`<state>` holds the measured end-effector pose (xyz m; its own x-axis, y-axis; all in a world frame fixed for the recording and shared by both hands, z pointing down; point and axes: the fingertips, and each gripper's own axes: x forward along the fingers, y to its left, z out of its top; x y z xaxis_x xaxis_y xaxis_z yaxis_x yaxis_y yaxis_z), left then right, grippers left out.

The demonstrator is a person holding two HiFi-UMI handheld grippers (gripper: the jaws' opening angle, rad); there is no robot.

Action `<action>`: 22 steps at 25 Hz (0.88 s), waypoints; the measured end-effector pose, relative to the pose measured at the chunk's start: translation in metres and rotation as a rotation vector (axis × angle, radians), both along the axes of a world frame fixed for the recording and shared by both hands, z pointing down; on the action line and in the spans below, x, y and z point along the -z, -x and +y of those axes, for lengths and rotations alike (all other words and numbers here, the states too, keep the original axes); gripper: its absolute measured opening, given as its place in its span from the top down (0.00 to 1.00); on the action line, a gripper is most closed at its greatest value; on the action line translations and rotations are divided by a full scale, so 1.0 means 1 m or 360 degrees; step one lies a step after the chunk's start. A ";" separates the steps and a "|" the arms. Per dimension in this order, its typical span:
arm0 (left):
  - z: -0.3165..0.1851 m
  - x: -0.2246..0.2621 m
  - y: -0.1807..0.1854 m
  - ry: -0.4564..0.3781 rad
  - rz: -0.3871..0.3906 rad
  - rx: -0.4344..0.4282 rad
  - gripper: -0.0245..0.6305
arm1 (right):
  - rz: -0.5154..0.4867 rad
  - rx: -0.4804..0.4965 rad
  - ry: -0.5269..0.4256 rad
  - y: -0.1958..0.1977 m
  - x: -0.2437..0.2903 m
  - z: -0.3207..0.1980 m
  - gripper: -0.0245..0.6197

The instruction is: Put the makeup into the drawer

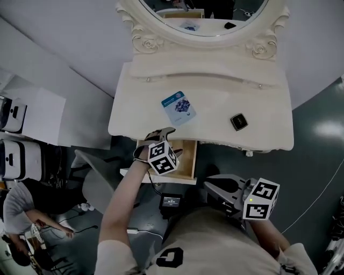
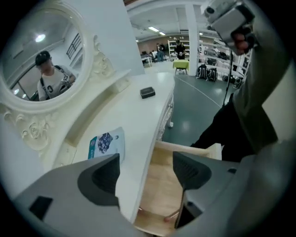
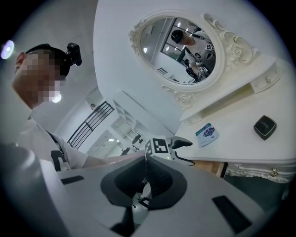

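A white dressing table carries a blue-and-white packet and a black compact. Below its front edge a wooden drawer stands pulled out. My left gripper hangs over the drawer's left part, pointing down. Its jaws are open with nothing between them. In the left gripper view a thin pinkish item lies on the drawer floor; I cannot tell what it is. My right gripper is held low at the right, away from the table, shut and empty.
An oval mirror in a carved frame stands at the table's back. A black device lies on the floor under the drawer. A grey seat and white cases stand at the left, where a person sits.
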<state>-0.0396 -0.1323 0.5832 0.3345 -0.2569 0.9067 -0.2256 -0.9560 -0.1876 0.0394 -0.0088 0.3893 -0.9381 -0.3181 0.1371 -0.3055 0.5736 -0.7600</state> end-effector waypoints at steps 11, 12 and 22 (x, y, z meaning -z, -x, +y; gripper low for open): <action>-0.043 -0.061 -0.005 0.0120 -0.0353 -0.0158 0.35 | 0.0000 0.0014 0.0076 -0.026 -0.016 -0.017 0.92; -0.043 -0.065 -0.004 0.0146 -0.0366 -0.0148 0.35 | -0.0002 0.0015 0.0084 -0.029 -0.018 -0.017 0.92; -0.030 -0.074 -0.004 0.0075 -0.0306 -0.0068 0.35 | -0.0035 0.0020 0.0090 -0.043 -0.022 -0.027 0.92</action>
